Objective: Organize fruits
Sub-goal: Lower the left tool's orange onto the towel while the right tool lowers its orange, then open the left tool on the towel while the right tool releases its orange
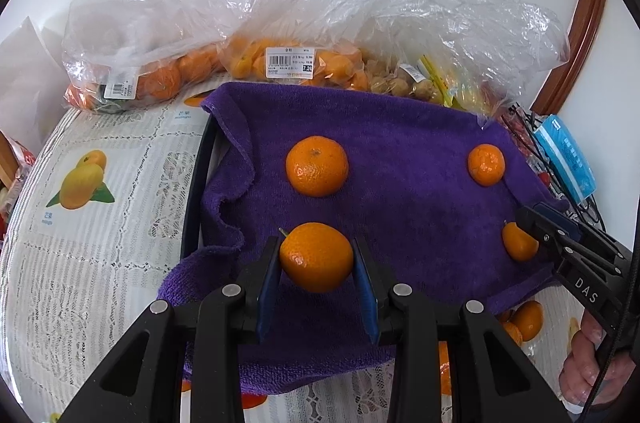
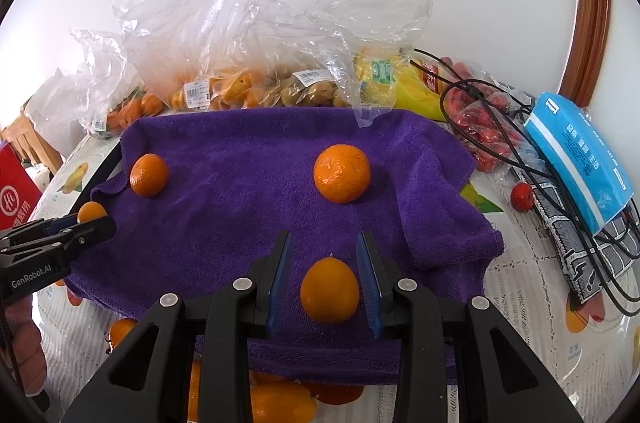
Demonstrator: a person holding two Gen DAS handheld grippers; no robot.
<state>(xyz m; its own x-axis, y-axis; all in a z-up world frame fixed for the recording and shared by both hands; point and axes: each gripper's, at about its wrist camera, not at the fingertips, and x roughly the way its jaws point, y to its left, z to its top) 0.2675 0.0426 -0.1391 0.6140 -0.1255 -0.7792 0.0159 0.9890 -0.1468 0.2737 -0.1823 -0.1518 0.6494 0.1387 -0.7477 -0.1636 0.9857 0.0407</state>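
While I am clamping my left gripper (image 1: pixel 316 259) on a tangerine (image 1: pixel 316 257) above the purple towel (image 1: pixel 400 183), my right gripper (image 2: pixel 326 279) is squeezing another tangerine (image 2: pixel 330 289), both soft-skinned, bruisable, gripped across their middles

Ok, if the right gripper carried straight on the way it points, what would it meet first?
Probably the orange lying between its jaws, then the purple towel underneath; depth is unclear, so the right gripper may already touch it.

We saw a table (image 1: pixel 100 255) under a fruit-print cloth — a purple towel (image 1: pixel 400 223) at centre, bagged fruit (image 1: pixel 288 63) at twelve o'clock, a blue pack (image 2: pixel 580 167) at three.
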